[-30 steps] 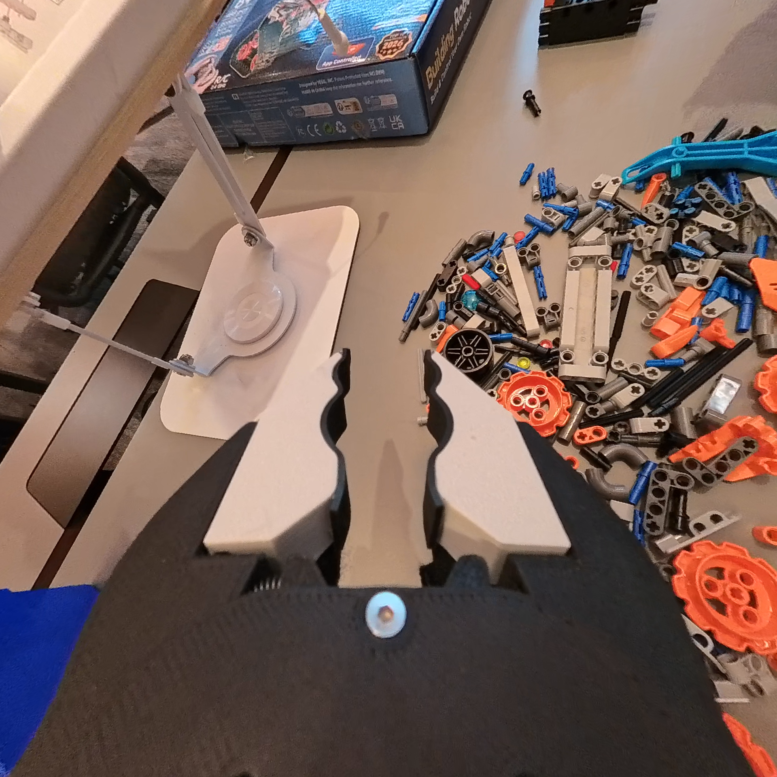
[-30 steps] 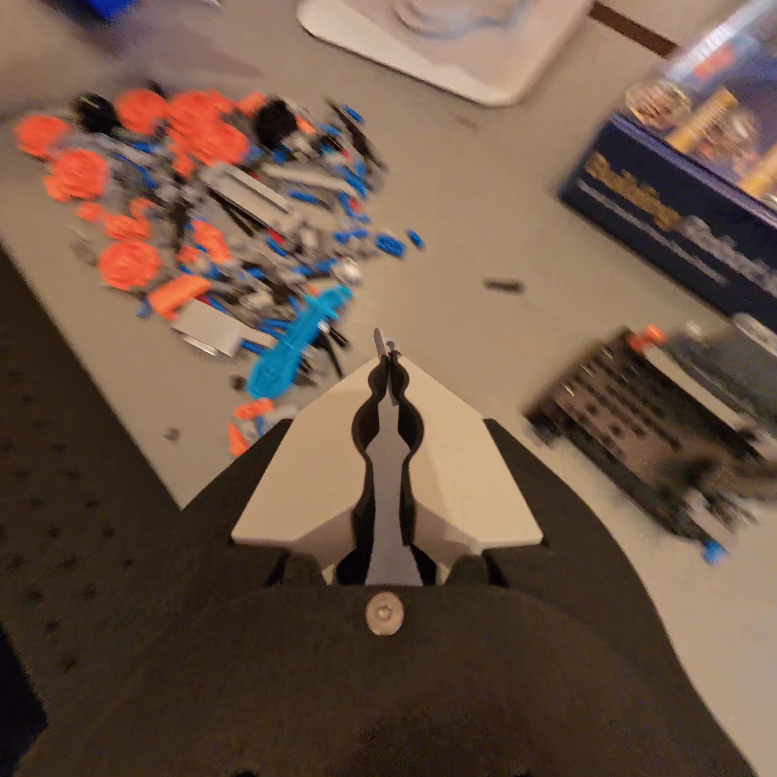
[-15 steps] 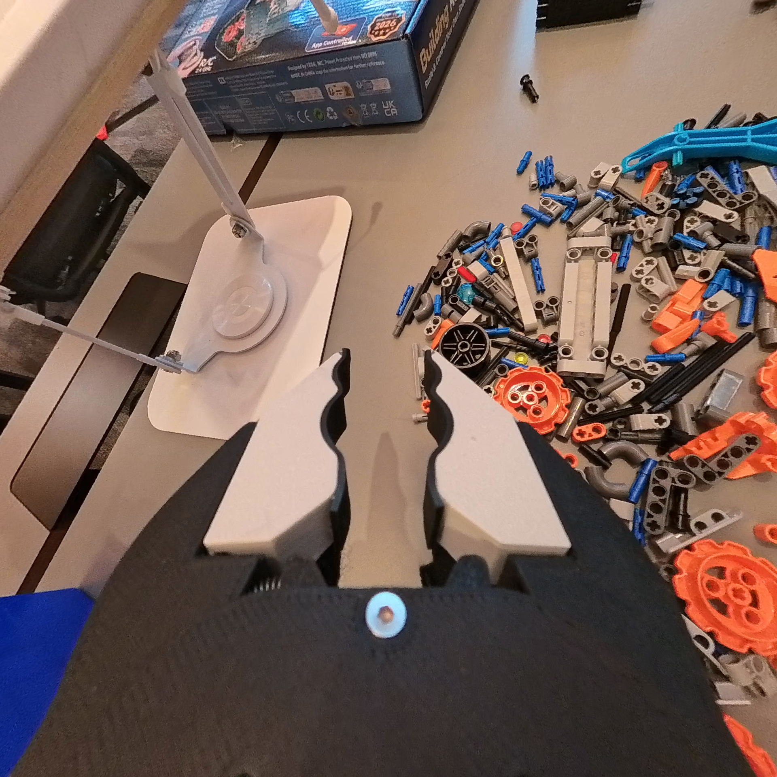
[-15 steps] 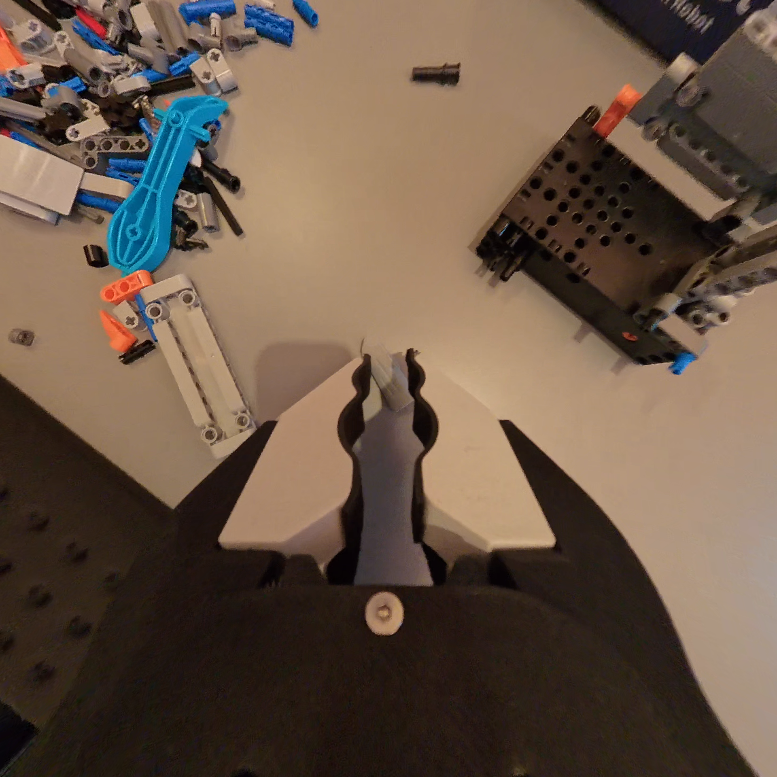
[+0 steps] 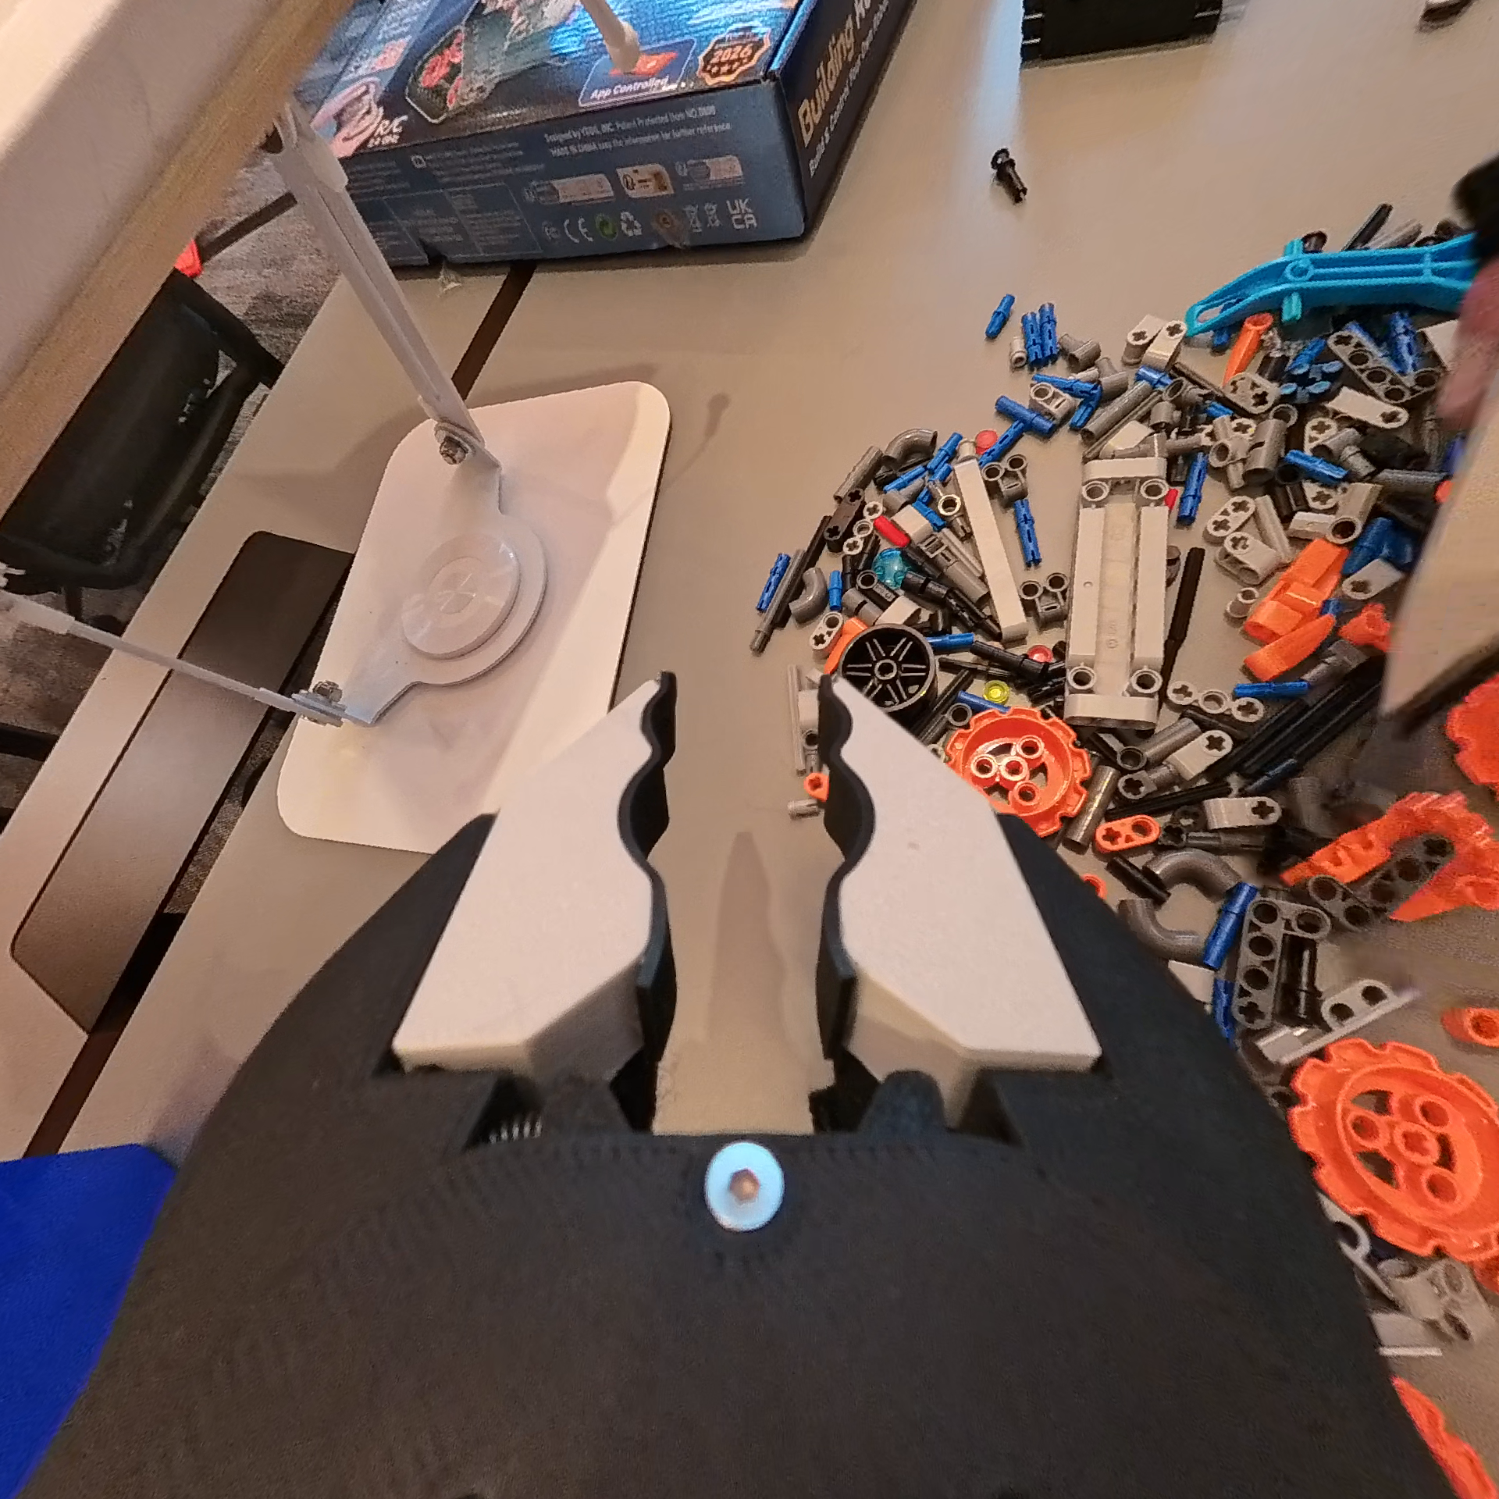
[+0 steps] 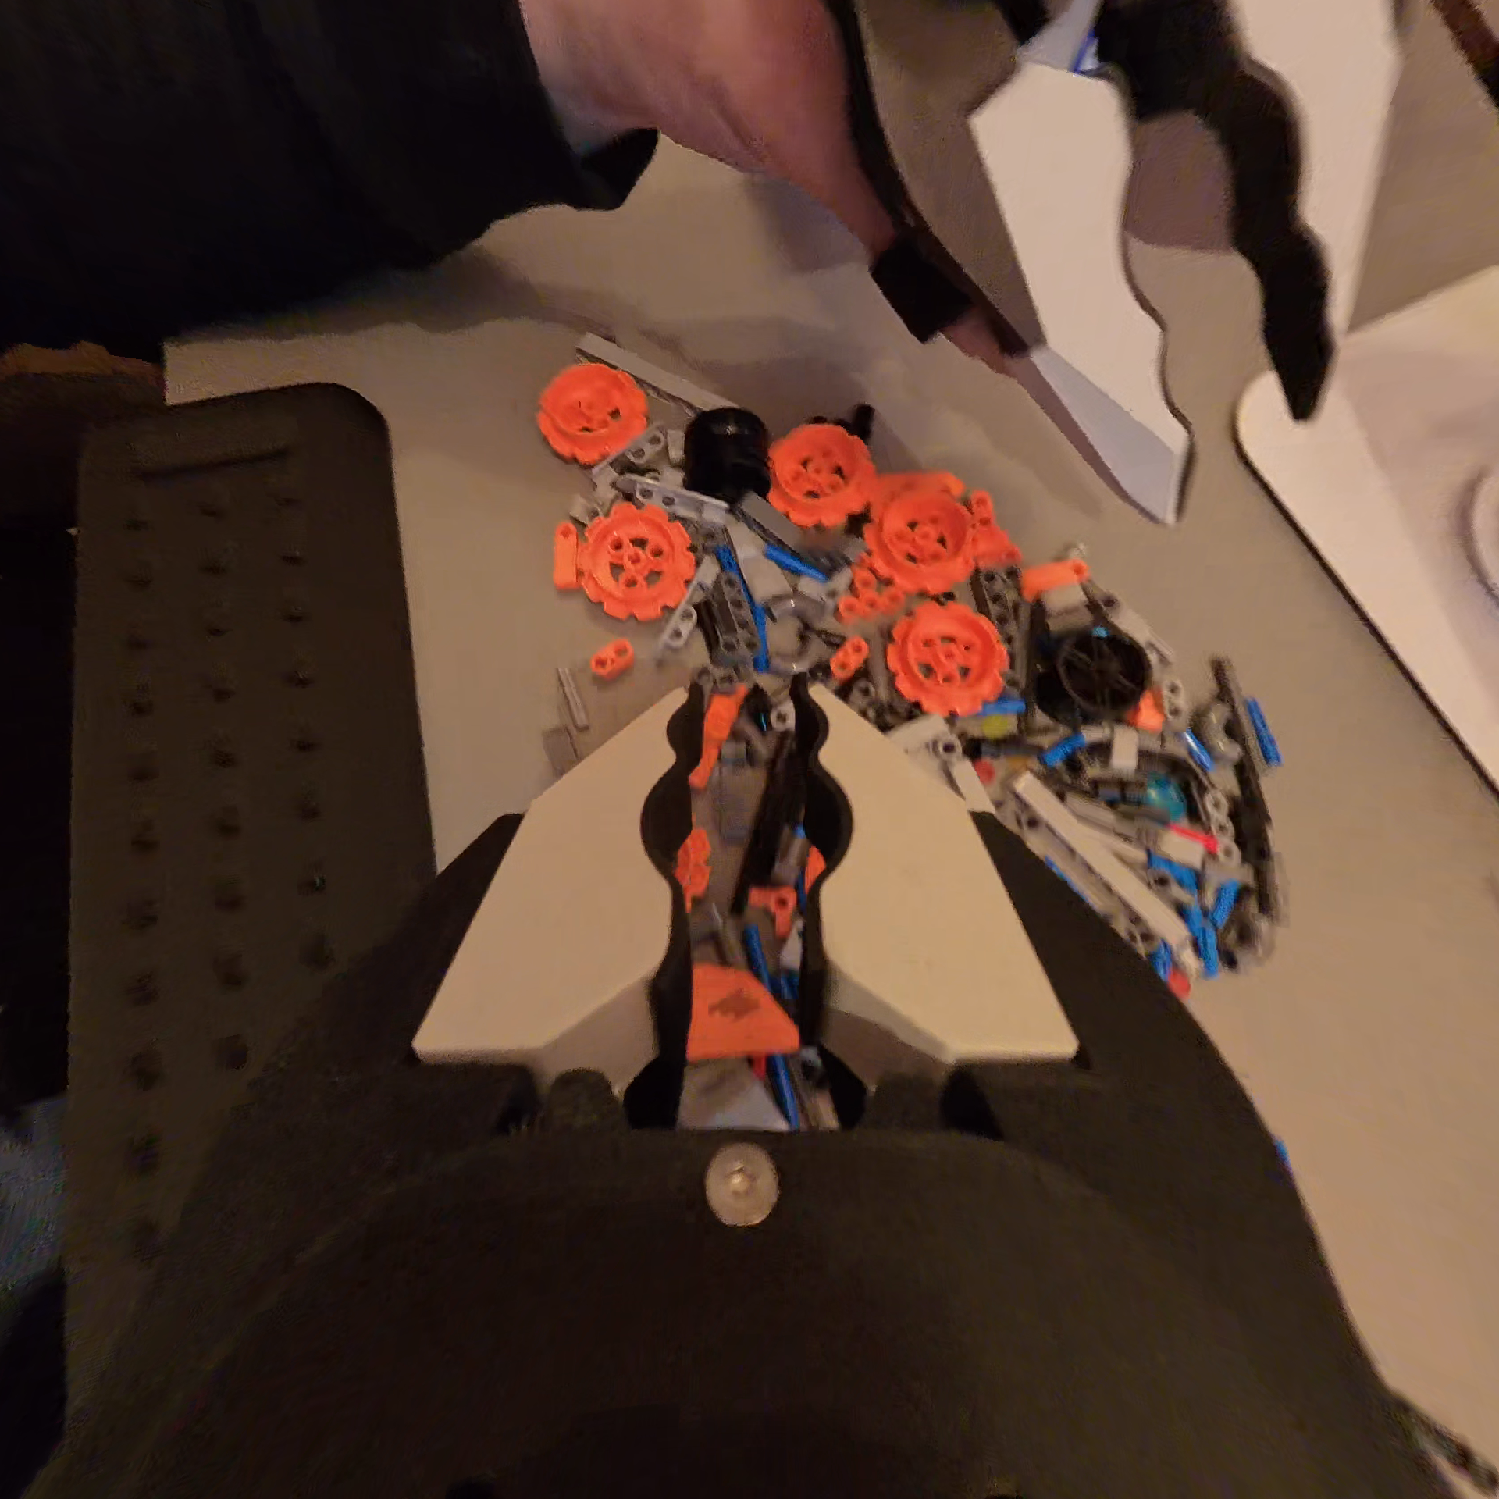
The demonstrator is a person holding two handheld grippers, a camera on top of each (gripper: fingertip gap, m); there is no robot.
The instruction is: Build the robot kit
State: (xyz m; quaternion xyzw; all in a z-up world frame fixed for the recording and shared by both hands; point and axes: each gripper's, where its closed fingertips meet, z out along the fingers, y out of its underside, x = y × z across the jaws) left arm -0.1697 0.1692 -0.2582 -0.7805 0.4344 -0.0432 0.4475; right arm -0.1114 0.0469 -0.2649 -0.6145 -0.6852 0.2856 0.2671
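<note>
Left wrist view: left gripper (image 5: 745, 697) spread wide, empty, over bare table (image 5: 811, 324) just beside the orange, blue, grey brick pile (image 5: 1136, 616). Right gripper (image 6: 746, 706) parted, empty, above the pile, near the table's edge.

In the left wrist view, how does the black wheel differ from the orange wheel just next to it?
The black wheel has a smooth round rim; the orange wheel has a toothed rim. The black wheel has thin spokes, while the orange wheel has round holes about its centre. The orange wheel also looks wider. Both lie in the pile of parts on the table.
</note>
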